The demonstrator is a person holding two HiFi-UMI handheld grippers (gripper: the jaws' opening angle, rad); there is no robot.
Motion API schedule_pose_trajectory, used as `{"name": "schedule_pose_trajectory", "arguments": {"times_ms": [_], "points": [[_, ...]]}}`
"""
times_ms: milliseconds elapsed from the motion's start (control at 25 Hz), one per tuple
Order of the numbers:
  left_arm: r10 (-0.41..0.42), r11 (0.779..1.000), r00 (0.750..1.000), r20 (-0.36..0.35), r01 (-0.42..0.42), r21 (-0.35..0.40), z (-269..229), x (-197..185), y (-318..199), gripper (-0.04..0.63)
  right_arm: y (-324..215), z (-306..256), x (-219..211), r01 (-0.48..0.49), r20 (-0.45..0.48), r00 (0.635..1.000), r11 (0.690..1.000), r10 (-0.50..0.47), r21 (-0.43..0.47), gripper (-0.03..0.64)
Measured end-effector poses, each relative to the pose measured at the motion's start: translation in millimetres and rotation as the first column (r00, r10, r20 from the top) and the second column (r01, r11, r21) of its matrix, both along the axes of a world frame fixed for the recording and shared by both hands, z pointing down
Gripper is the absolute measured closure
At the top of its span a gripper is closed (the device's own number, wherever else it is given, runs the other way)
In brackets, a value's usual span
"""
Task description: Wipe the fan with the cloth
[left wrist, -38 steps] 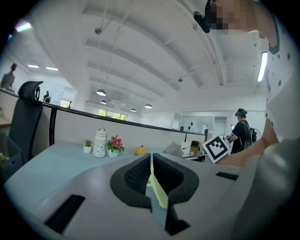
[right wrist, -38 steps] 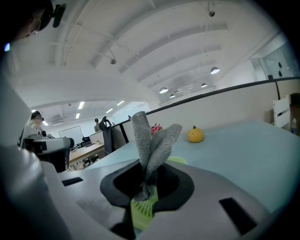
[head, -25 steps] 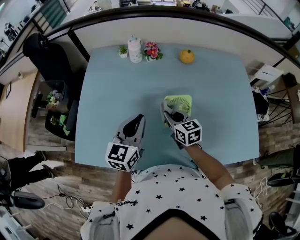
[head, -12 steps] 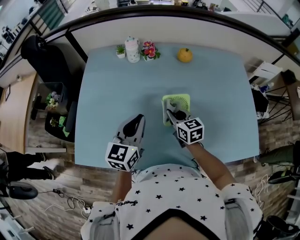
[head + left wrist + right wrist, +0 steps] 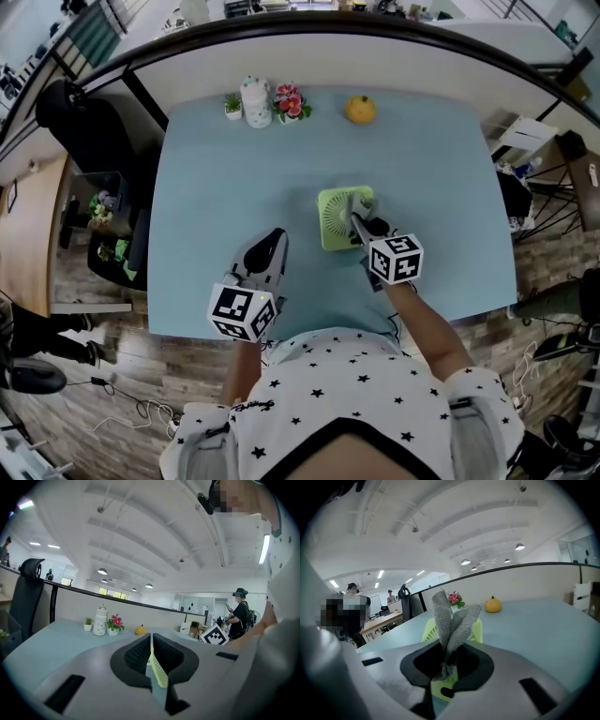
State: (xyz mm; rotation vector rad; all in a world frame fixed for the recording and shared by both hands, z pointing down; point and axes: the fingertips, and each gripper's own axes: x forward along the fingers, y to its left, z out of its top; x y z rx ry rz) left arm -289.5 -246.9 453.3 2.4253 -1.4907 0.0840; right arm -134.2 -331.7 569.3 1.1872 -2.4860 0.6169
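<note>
A small light-green fan [image 5: 336, 219] lies flat near the middle of the blue table [image 5: 225, 178]. My right gripper [image 5: 362, 214] is over the fan's right part, shut on a grey knitted cloth [image 5: 364, 204] that rests on the fan. In the right gripper view the cloth [image 5: 451, 618] sticks up from between the jaws, with the fan [image 5: 477, 631] behind it. My left gripper [image 5: 268, 247] rests at the table's near edge, left of the fan, shut and holding nothing. In the left gripper view [image 5: 151, 654] a sliver of the fan [image 5: 160, 676] shows through the thin slit between the jaws.
At the table's far edge stand a small potted plant [image 5: 232, 103], a white jar [image 5: 254, 101], a pot of pink flowers [image 5: 289, 101] and an orange fruit [image 5: 359, 110]. A curved partition runs behind them. A black chair [image 5: 80, 117] stands off the table's left side.
My right gripper has carried the cloth from the fan's left side across to its right part. The left gripper has stayed where it was.
</note>
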Motion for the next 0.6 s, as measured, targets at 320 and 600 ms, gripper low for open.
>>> {"name": "schedule_pose_trajectory", "arguments": {"times_ms": [320, 600], "points": [[0.033, 0.999, 0.999, 0.002, -0.033, -0.002, 2, 8, -3, 0.555, -5, 10, 42, -0.117, -0.019, 0.993, 0.993, 0.117, -0.016, 0.562], [0.045, 0.999, 0.999, -0.004, -0.045, 0.004, -1, 11, -4, 0.555, -3, 17, 51, -0.143, -0.024, 0.99, 0.989, 0.142, -0.03, 0.563]]}}
